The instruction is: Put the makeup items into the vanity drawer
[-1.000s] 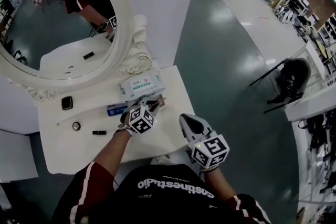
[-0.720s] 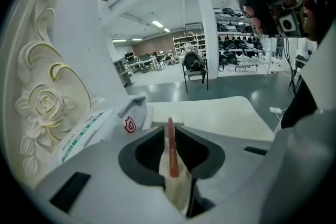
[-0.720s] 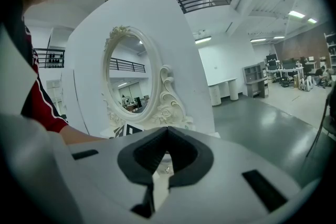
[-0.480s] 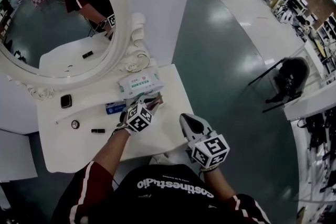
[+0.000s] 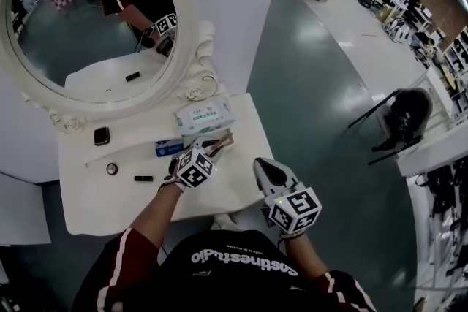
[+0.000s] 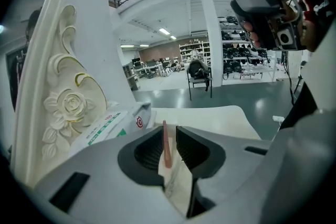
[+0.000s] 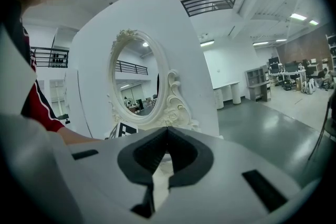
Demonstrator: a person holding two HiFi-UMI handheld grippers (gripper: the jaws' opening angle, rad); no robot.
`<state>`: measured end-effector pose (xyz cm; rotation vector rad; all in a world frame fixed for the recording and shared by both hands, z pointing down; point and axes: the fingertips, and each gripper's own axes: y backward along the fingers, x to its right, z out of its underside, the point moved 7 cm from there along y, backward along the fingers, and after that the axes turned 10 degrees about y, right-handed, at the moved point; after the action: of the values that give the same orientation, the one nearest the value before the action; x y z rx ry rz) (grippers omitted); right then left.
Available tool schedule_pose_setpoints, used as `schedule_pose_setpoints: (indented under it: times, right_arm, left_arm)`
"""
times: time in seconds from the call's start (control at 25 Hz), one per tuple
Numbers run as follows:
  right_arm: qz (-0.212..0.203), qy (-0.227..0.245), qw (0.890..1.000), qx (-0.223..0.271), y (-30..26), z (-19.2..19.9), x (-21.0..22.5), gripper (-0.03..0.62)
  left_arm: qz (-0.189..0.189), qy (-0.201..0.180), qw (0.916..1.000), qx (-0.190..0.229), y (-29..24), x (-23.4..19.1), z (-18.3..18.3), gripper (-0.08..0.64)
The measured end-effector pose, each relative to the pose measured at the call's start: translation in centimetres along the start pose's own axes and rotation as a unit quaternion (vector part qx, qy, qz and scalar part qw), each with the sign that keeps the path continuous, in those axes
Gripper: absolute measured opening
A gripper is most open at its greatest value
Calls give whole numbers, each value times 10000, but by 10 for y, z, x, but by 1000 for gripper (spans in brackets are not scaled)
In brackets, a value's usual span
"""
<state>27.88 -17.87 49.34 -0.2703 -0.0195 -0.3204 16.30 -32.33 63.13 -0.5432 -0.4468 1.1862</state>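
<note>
Nearest the camera, the right hand-held gripper [image 5: 262, 165] is held at the front right corner of the white vanity surface [image 5: 110, 204]. Its jaws are closed tip to tip and nothing is seen between them. Just to its left and slightly farther in, the left hand-held gripper [image 5: 217, 147] is held above the surface and is angled downward. A slim pinkish-brown makeup stick [image 5: 224, 142] is gripped in it. In the left gripper view the stick is seen edge-on against one pad, with a pale, glossy part of it filling the narrow space up to the other. The jaws have just been opening slightly, with the stick between them. Farther left on the surface, a short black tube [image 5: 143, 177] and a small round item [image 5: 111, 169] are laid near each other, and a black square compact [image 5: 102, 136] is set farther back. A small blue box [image 5: 170, 149] is seen just beyond the marker cube of the left hand-held gripper. A white-and-green soft pack of wipes [image 5: 203, 115] is laid behind it, at the foot of the oval mirror's ornate white frame [image 5: 199, 88].
</note>
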Motion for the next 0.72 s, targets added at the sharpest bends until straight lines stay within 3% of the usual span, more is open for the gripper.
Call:
schedule_pose_setpoints:
  times: [0.44,0.72]
  right_arm:
    - [-96,176,9996,201,2,-17,-25,3]
    - [-195,238,9993,224,-2,-23,-46,3]
  left_arm:
    - [-242,213,9991,293,46,-3,4,63]
    - [-373,665,9952,610,83,-2,14,63]
